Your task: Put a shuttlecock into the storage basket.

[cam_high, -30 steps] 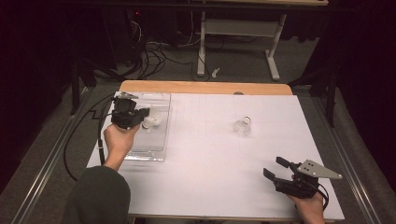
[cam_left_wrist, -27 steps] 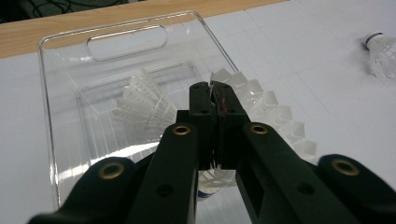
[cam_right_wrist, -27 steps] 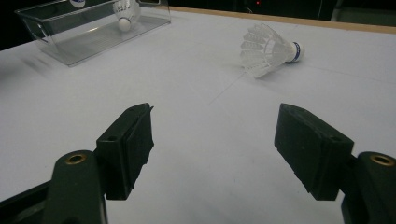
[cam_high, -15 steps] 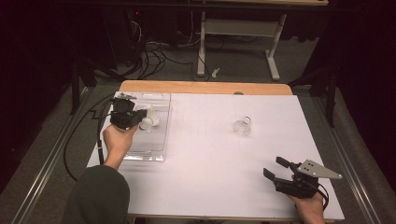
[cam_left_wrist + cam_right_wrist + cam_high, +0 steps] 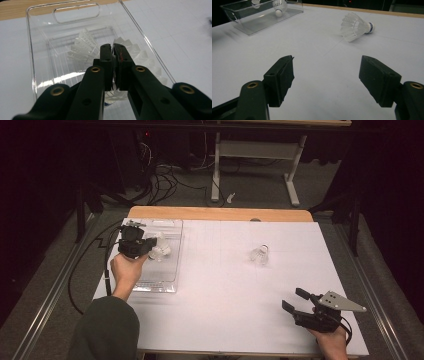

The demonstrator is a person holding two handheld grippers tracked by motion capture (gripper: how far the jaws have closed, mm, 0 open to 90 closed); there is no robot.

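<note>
Clear plastic tray (image 5: 30,50) directly beneath the left gripper (image 5: 113,47), handle slot at the far end, beyond the jaw tips. Jaws drawn almost together, pinching the feather skirt of the held shuttlecock (image 5: 147,62) – skirt fanning out to either side of the pads, cork end low and close in, towards the gripper body. Grip taken on the thin skirt wall rather than the cork, presumably because a near-closed pinch holds light feathers without crushing the cone. Second shuttlecock (image 5: 82,47) just beyond and beside the jaw tips, lying on the tray floor; contact between the two cannot be told. Judged as the placing step: item over or inside the tray, release not yet made.

Right gripper (image 5: 329,72) low over the white table sheet (image 5: 225,285), jaws spread wide, nothing between the pads. Loose shuttlecock (image 5: 354,26) ahead of it and slightly towards its right jaw, well apart, on its side with the cork pointing away. Wide-open stance and line of aim consistent with readiness for that item – likely next for collection. Tray far off beyond its left jaw.

Risk noted: feathers snagging on the pads at release.
</note>
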